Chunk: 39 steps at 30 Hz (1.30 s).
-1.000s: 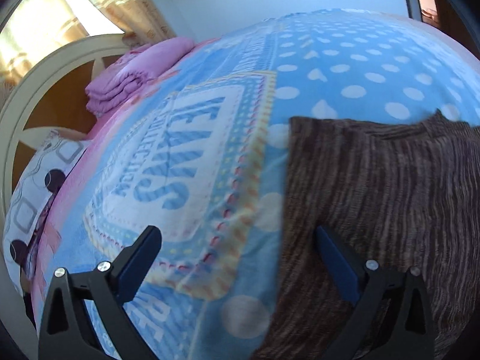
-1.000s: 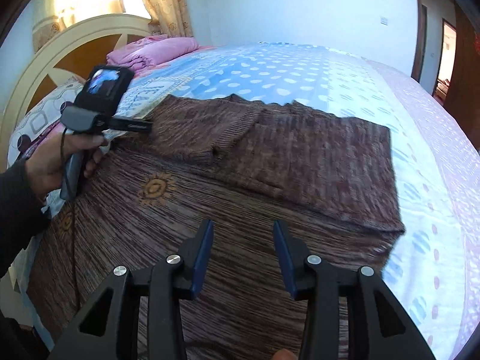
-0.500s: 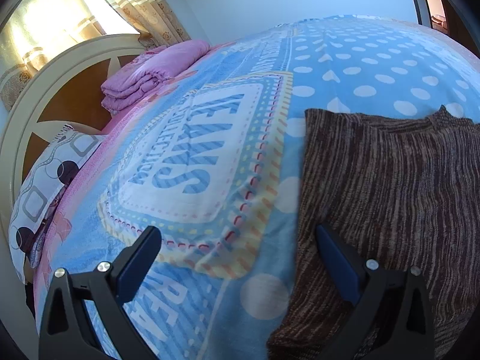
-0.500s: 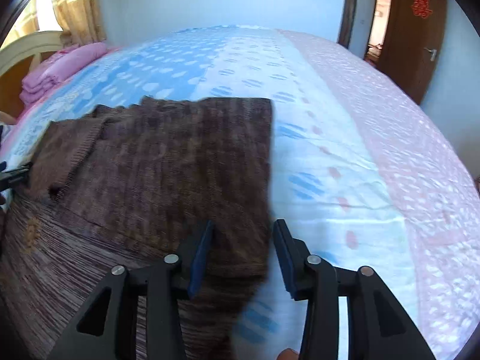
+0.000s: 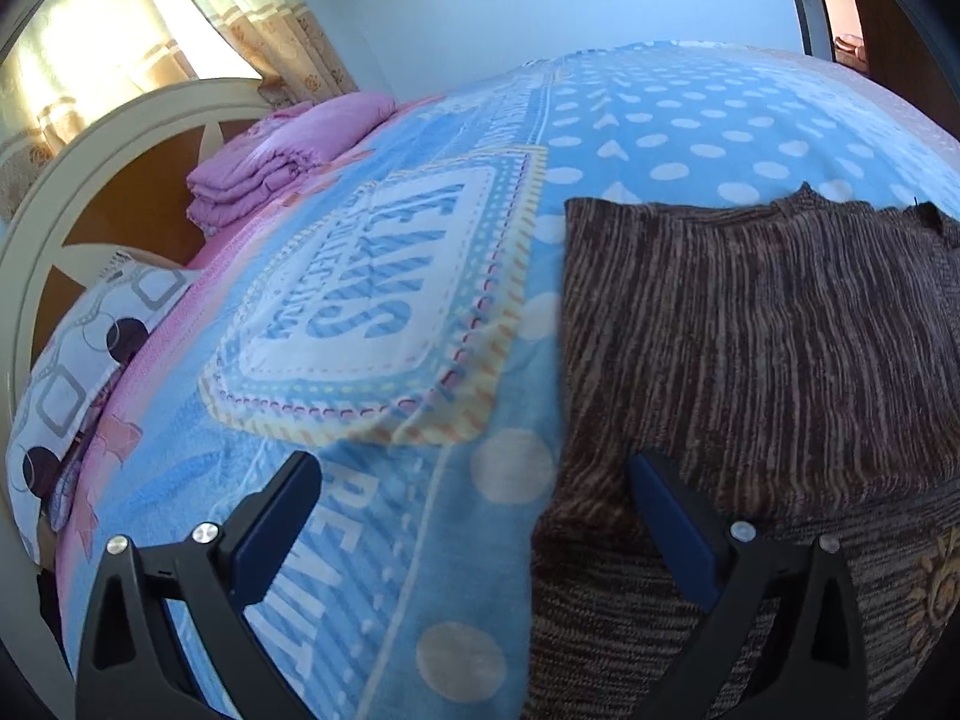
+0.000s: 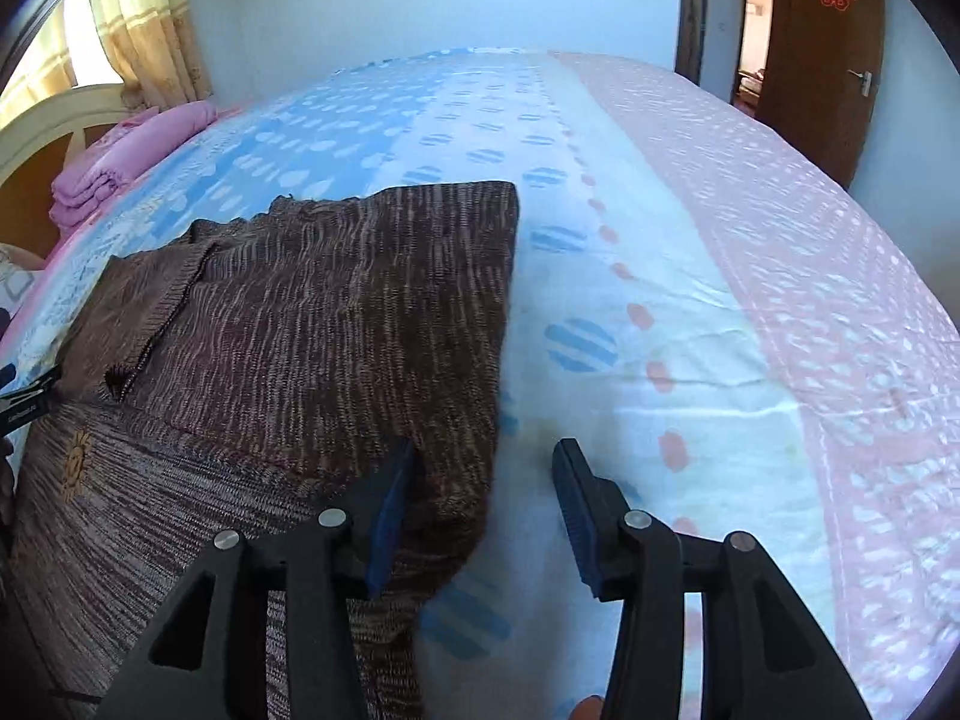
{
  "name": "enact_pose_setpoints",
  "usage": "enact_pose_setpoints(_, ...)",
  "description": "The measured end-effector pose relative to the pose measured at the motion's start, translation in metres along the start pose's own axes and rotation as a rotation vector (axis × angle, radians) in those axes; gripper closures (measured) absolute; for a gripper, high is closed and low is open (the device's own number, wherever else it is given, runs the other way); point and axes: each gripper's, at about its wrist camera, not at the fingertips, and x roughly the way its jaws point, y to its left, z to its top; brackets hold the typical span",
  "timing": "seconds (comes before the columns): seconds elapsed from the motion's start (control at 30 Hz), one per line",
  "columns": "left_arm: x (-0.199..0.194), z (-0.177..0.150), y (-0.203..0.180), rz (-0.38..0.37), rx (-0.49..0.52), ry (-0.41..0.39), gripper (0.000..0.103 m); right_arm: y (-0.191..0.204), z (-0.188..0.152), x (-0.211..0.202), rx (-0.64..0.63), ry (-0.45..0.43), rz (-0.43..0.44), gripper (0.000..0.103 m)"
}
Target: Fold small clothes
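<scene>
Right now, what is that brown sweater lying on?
The brown sweater lies on the bed's blue dotted blanket and pale sheet. What the bedding looks like directly beneath it is covered.

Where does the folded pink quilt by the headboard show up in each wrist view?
Left wrist: folded pink quilt sits upper left, beside the cream headboard.
Right wrist: folded pink quilt lies at the far left edge, small, below the curtain.
Shared landmark: the brown knit sweater on the bed.
</scene>
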Motion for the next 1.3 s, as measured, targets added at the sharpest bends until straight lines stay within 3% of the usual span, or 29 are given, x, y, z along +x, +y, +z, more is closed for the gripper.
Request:
enact_pose_setpoints(0.1,-0.005,-0.006,0.004,-0.015,-0.004,0.000,0.000,-0.003,-0.002,-0.007,0.006,-0.004,-0.035,0.055)
enact_pose_setpoints(0.23,-0.014,-0.013,0.015,-0.068,-0.031,0.003,0.000,-0.011,-0.005,-0.018,0.062,-0.014,0.012,0.055)
enact_pose_setpoints(0.57,-0.071,-0.040,0.031,-0.154,-0.017,-0.064,0.000,0.023,-0.039,-0.090,-0.020,-0.098,0.109,0.054)
enact_pose_setpoints(0.83,-0.128,-0.065,0.042,-0.227,0.001,-0.145,0.000,0.048,-0.078,-0.123,-0.071,-0.098,0.161,0.052)
enact_pose_setpoints(1.3,-0.157,-0.121,0.044,-0.269,0.037,-0.124,0.000,0.072,-0.135,-0.138,-0.110,-0.040,0.196,0.052)
